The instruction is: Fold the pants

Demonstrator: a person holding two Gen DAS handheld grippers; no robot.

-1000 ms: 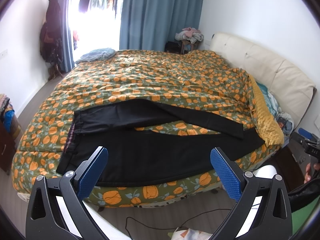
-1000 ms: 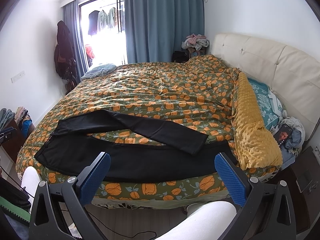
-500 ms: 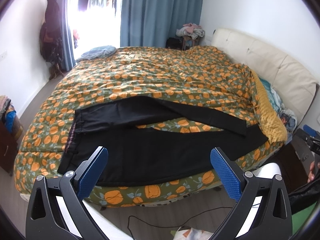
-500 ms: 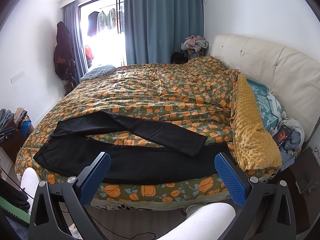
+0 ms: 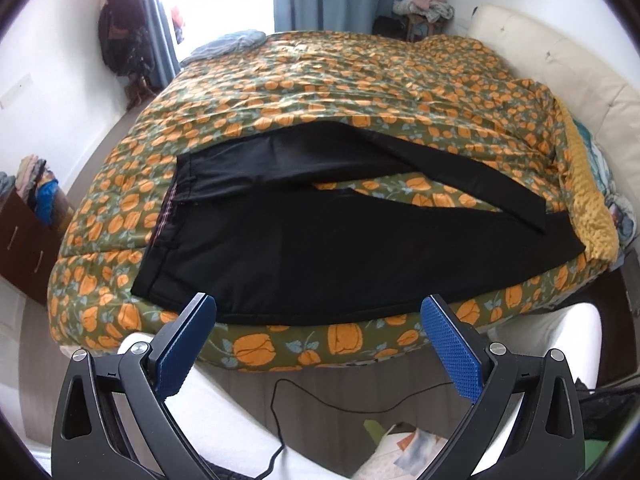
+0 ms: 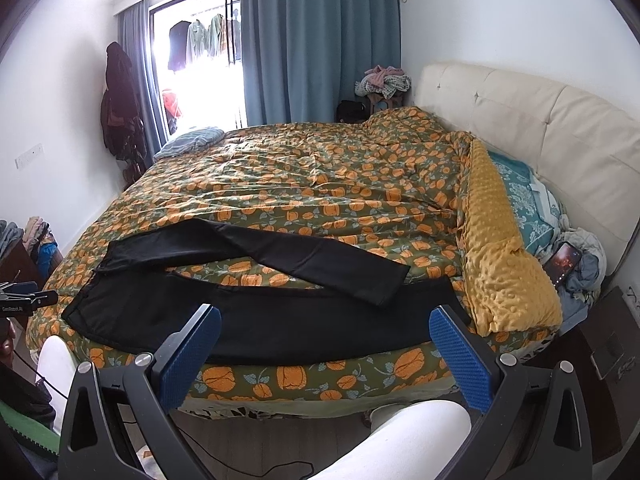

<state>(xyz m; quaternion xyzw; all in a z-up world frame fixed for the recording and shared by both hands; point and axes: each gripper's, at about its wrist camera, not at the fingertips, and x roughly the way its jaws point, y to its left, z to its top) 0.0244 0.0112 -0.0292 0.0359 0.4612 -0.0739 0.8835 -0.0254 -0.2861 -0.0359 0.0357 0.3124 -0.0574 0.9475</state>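
Black pants (image 5: 304, 256) lie spread on the near edge of the bed, waistband at the left, legs running right. The far leg (image 5: 460, 172) angles away from the near leg, with quilt showing between them. They also show in the right wrist view (image 6: 280, 320). My left gripper (image 5: 318, 320) is open and empty, just short of the near hem of the pants. My right gripper (image 6: 324, 336) is open and empty, in front of the near leg at the bed edge.
The bed carries an orange-and-green floral quilt (image 6: 320, 184) with a yellow blanket (image 6: 504, 264) at the right by the cream headboard (image 6: 540, 120). A phone (image 6: 564, 260) lies among clothes at the right. A cable (image 5: 296, 400) runs on the floor.
Both grippers have moved closer to the bed and the pants fill more of the view. The left one has tilted down. The pants have not moved.
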